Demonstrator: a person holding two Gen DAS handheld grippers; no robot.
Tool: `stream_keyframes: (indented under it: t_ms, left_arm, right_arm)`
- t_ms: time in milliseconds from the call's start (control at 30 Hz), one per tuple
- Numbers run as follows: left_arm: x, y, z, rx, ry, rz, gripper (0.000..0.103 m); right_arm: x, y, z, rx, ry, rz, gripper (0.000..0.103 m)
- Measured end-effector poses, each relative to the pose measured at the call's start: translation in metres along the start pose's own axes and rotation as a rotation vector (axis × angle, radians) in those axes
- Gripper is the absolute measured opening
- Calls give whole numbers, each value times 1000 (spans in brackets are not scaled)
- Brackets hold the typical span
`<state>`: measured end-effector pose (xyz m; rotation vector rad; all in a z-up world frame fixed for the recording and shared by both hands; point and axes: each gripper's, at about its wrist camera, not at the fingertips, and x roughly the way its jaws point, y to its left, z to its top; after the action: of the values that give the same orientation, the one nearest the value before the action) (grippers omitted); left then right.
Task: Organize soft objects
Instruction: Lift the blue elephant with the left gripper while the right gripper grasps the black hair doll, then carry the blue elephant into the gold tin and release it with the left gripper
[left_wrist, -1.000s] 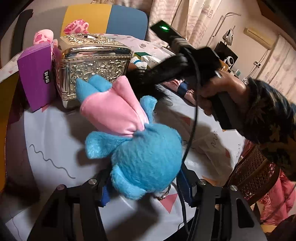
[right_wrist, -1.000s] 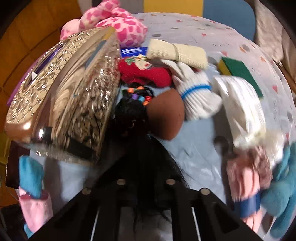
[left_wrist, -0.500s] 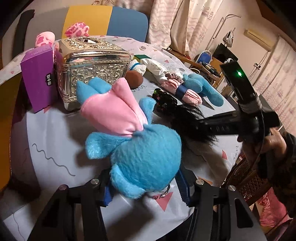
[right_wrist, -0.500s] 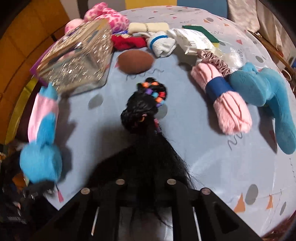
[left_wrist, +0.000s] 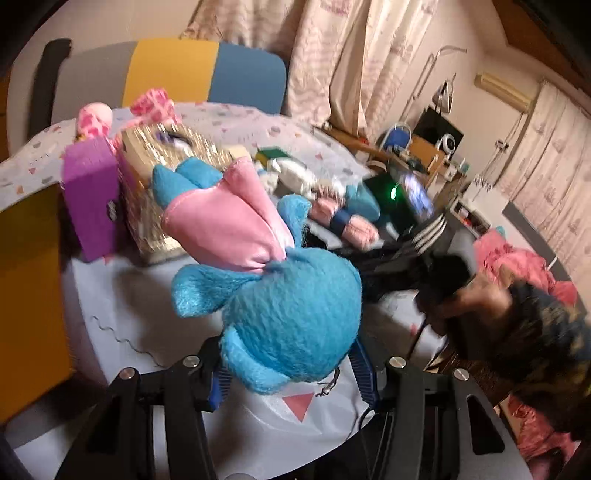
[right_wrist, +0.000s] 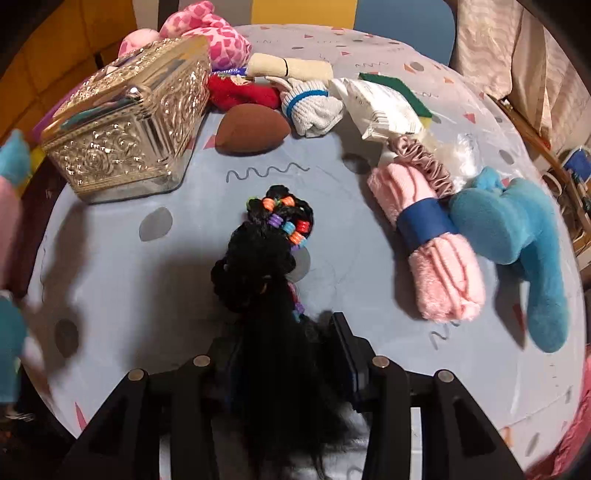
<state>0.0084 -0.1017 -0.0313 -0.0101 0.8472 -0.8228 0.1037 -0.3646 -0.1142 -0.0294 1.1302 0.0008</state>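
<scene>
My left gripper (left_wrist: 291, 365) is shut on a blue plush toy with a pink dress (left_wrist: 273, 280), held above the table's near edge. My right gripper (right_wrist: 291, 354) has its jaws parted around the loose end of a black hairpiece with coloured beads (right_wrist: 273, 236), which lies on the tablecloth. The right gripper also shows in the left wrist view (left_wrist: 406, 243), blurred, to the right of the plush. The plush's edge shows at the far left of the right wrist view (right_wrist: 11, 206).
A silver embossed box (right_wrist: 125, 125) stands at the back left with a purple box (left_wrist: 92, 199) beside it. A brown sponge (right_wrist: 251, 127), rolled socks (right_wrist: 310, 105), a pink rolled towel (right_wrist: 436, 243) and a blue plush (right_wrist: 517, 236) lie on the table (right_wrist: 147, 295).
The right gripper has opened its jaws, and the hairpiece now lies on the table. The left gripper has lifted and tilted slightly with the plush.
</scene>
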Motion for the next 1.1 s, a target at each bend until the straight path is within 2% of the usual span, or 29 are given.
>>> stream_keyframes:
  t_ms: [67, 233, 467, 600, 767, 1000, 1100]
  left_arm:
    - [-12, 2, 6, -11, -27, 1, 55]
    - [-47, 26, 23, -86, -94, 78, 55]
    - [-80, 76, 31, -197, -132, 293, 56]
    - [-83, 110, 33, -262, -102, 415, 56]
    - [-75, 153, 31, -335, -42, 501, 57]
    - [-53, 214, 43, -444, 38, 531, 58]
    - [-43, 238, 51, -481, 49, 531, 60]
  right_arm:
    - [3, -2, 2, 24, -1, 6, 43]
    - [7, -8, -2, 28, -27, -7, 43]
    - [4, 1, -14, 32, -37, -27, 43]
    - [-5, 11, -28, 33, -50, -29, 43]
    - [-4, 9, -30, 47, -61, -24, 43]
    - [-6, 9, -28, 52, -36, -38, 44]
    - [-7, 11, -29, 53, -48, -46, 44]
